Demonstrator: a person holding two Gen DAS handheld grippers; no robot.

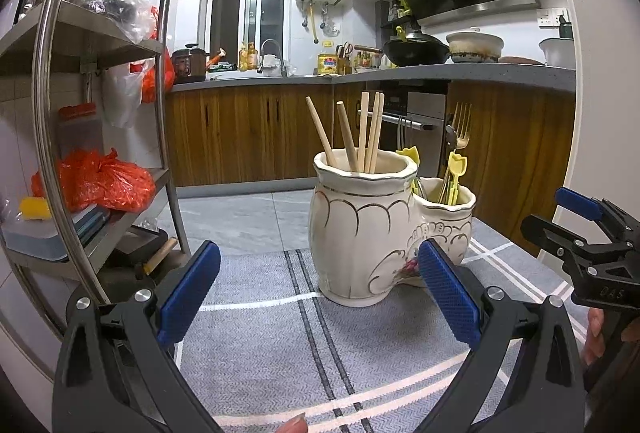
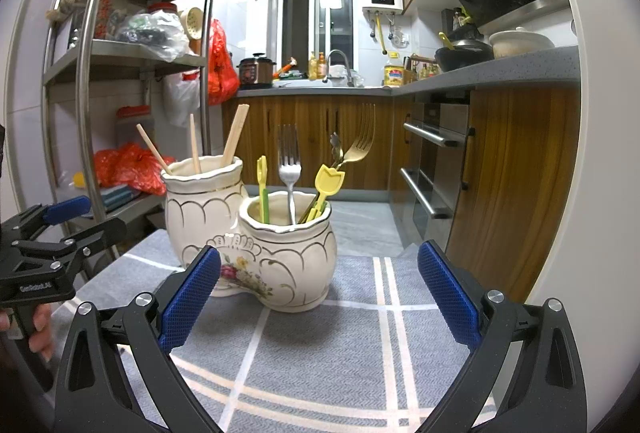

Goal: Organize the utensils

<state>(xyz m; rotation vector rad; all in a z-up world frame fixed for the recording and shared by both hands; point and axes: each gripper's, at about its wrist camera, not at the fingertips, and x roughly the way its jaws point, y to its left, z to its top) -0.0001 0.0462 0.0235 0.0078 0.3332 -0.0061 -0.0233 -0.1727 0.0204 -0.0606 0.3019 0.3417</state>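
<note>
Both tongs spread wide, nothing held: left gripper (image 1: 318,297) and right gripper (image 2: 318,297) both hover low over the grey striped cloth (image 2: 320,353), pointed at the double ceramic holder (image 2: 256,253) standing upright dead ahead. Everything I can see is already sorted: chopsticks (image 1: 360,131) in the taller left pot, silver fork (image 2: 289,169), gold fork (image 2: 358,147) and yellow tulip picks (image 2: 329,181) in the shorter right pot. All long axes near vertical, handles down, leaning a little on the rims. No loose utensil on the cloth in either view, so I judge the task near done or waiting on a pick I can't see. Left gripper faces the tall pot, its right pad overlapping the holder's lower body in its own view; contact or just in front, can't tell. Right gripper faces the short pot, clear gap. Any pull has to go straight up along the handles. Open cloth near side and right; metal rack (image 2: 86,73) close on the left, oven front (image 2: 436,161) right, table edge just past the holder.
</note>
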